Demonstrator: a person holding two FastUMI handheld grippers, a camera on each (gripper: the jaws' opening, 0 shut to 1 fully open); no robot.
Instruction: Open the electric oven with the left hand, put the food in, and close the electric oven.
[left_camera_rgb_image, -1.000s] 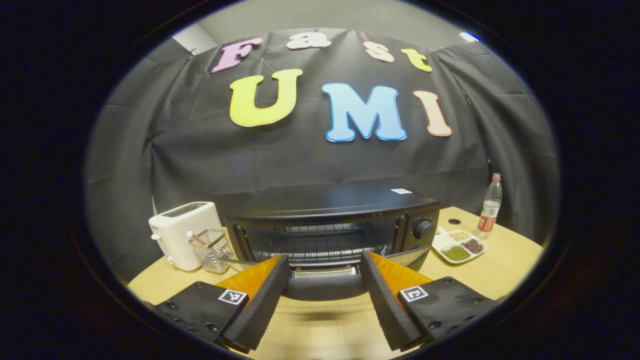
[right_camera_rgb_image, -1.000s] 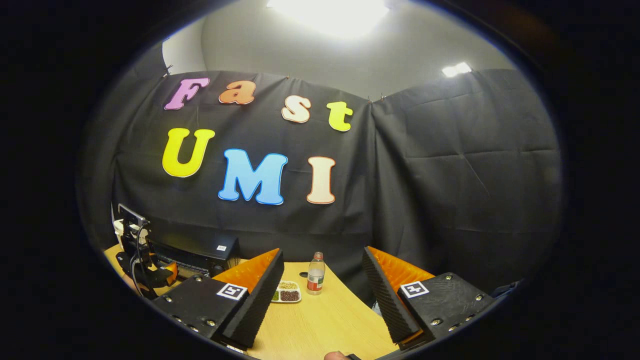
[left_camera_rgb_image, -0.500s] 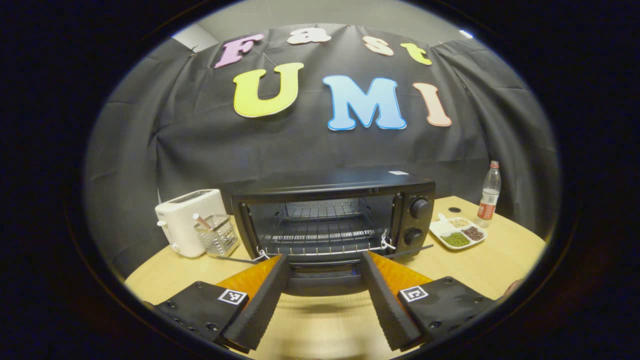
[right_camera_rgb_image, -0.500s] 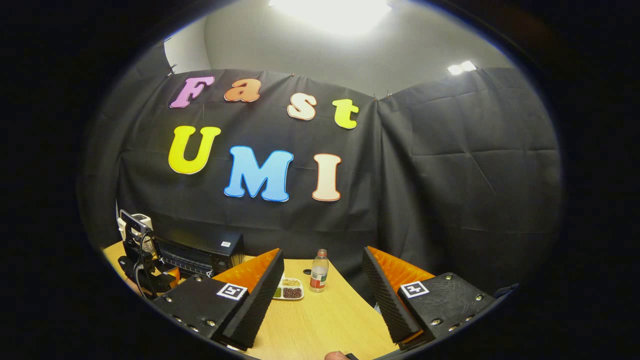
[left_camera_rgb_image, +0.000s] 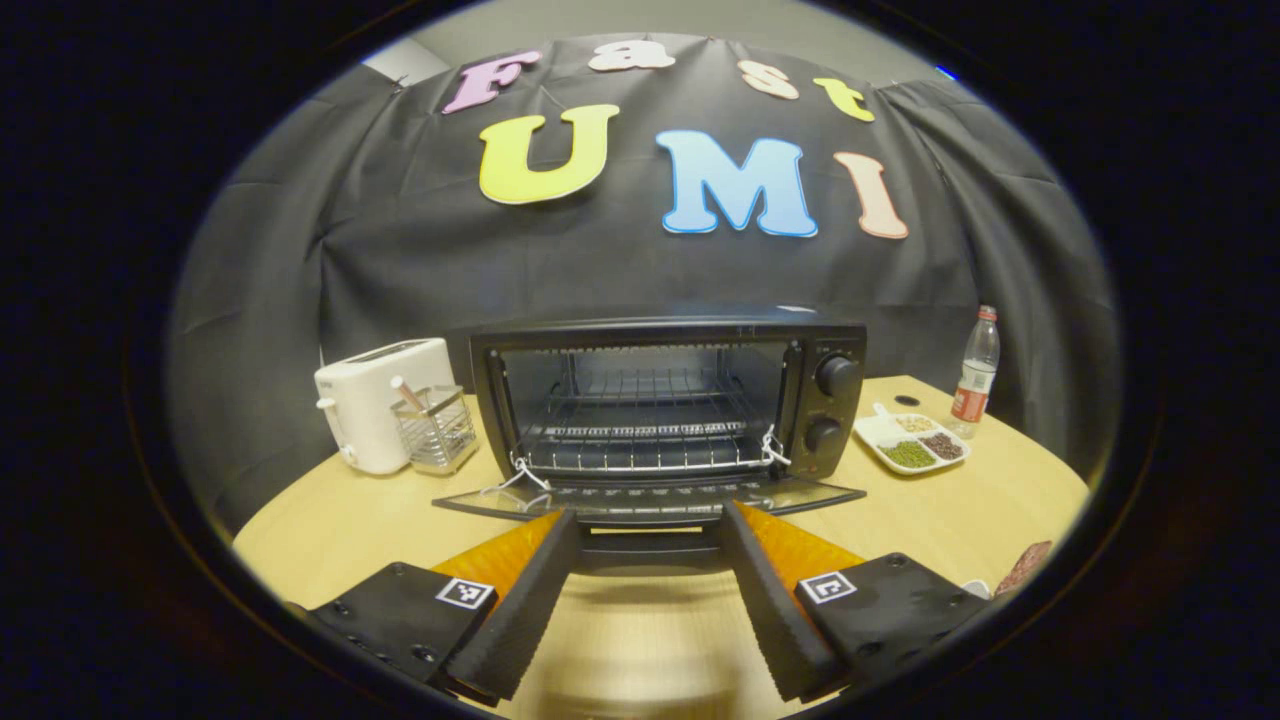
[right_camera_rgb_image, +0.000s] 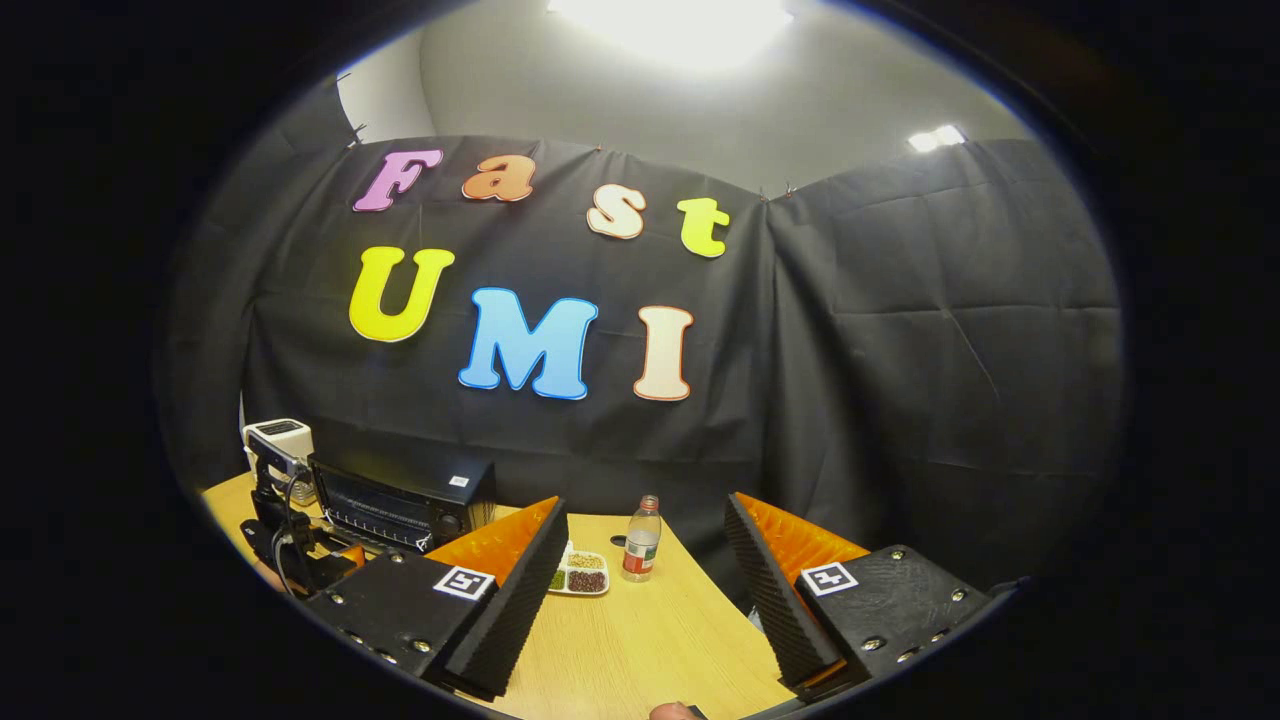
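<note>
Two grippers, both with jaws spread wide and holding nothing.

Item 1, nearest: left gripper (left_camera_rgb_image: 645, 590), at 6 o'clock in the left gripper view, low over the wooden table (left_camera_rgb_image: 340, 520). Its fingers flank the handle of the oven door (left_camera_rgb_image: 650, 497) without pressing on it.

Item 2: oven door, dropped fully open, lying nearly flat at 6 o'clock below the cavity.

Item 3: electric oven (left_camera_rgb_image: 665, 400), at centre, wire rack (left_camera_rgb_image: 645, 440) bare, two knobs at its 3 o'clock side.

Item 4: white toaster (left_camera_rgb_image: 375, 415) and wire caddy (left_camera_rgb_image: 432, 430), at 9 o'clock of the oven.

Item 5: sectioned dish of food (left_camera_rgb_image: 910, 440), at 3 o'clock of the oven, well apart from it; bottle (left_camera_rgb_image: 975, 365) just behind.

Item 6: right gripper (right_camera_rgb_image: 640, 600), raised over the table's near edge; dish at its 12 o'clock, near.

Handling note: opening looks complete. Judged next: draw the left gripper clear of the door, bring the right down level onto the dish rim, and slide it squarely onto the rack without tipping.
</note>
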